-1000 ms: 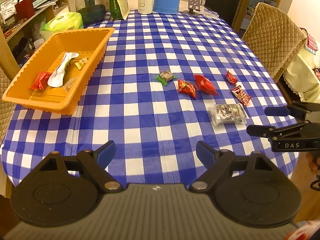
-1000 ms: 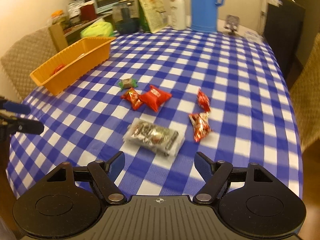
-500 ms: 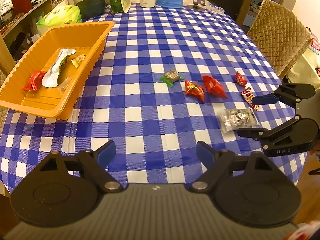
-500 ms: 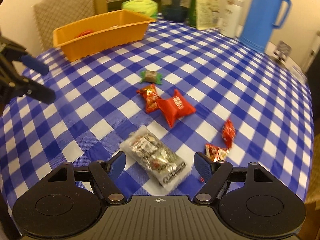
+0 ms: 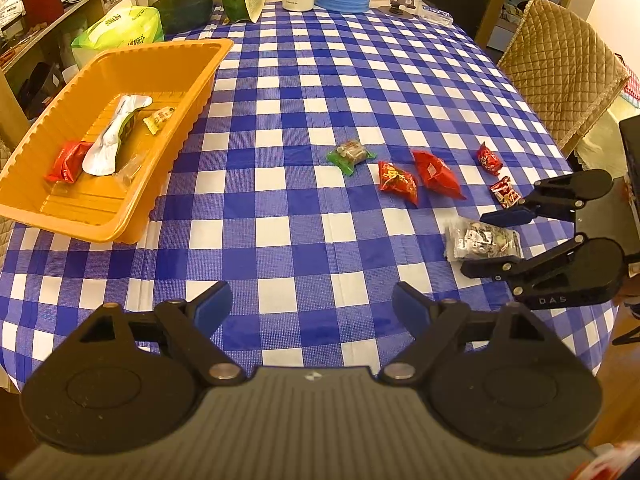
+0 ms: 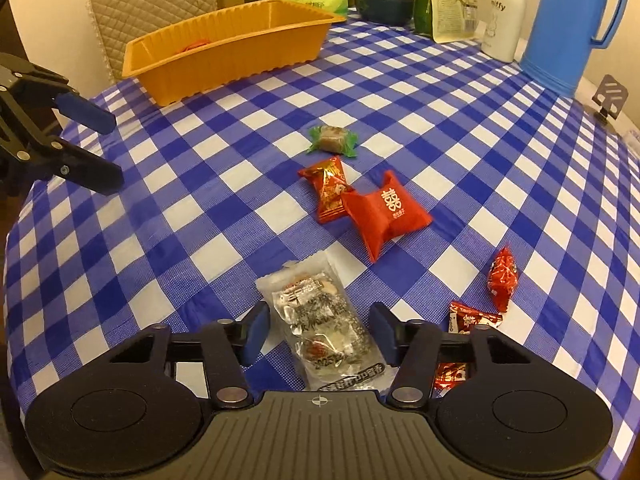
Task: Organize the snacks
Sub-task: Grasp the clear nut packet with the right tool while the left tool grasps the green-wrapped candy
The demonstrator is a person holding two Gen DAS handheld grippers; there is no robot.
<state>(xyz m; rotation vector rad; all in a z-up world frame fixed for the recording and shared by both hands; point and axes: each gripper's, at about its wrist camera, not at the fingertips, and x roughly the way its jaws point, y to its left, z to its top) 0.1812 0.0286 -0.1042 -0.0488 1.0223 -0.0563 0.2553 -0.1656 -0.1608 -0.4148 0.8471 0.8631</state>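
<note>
Right hand-held gripper (image 6: pixel 318 334) straddles the clear plastic snack packet w/ dark print (image 6: pixel 326 328) on the blue-and-white checked tabletop (image 6: pixel 200 208). Its jaws have just been closing w/ the packet between them; pads sit just beside the wrapper, visible gaps both sides, so not clamped yet. Left hand-held gripper (image 5: pixel 312 306) is spread wide, nothing in it, above bare cloth near the table edge. Orange plastic tray (image 5: pixel 192 76) sits far left w/ a few wrapped snacks inside. Loose on the cloth: green-wrapped candy (image 6: pixel 332 140), red pillow-shaped pouch (image 6: pixel 386 212), and small red candies.
</note>
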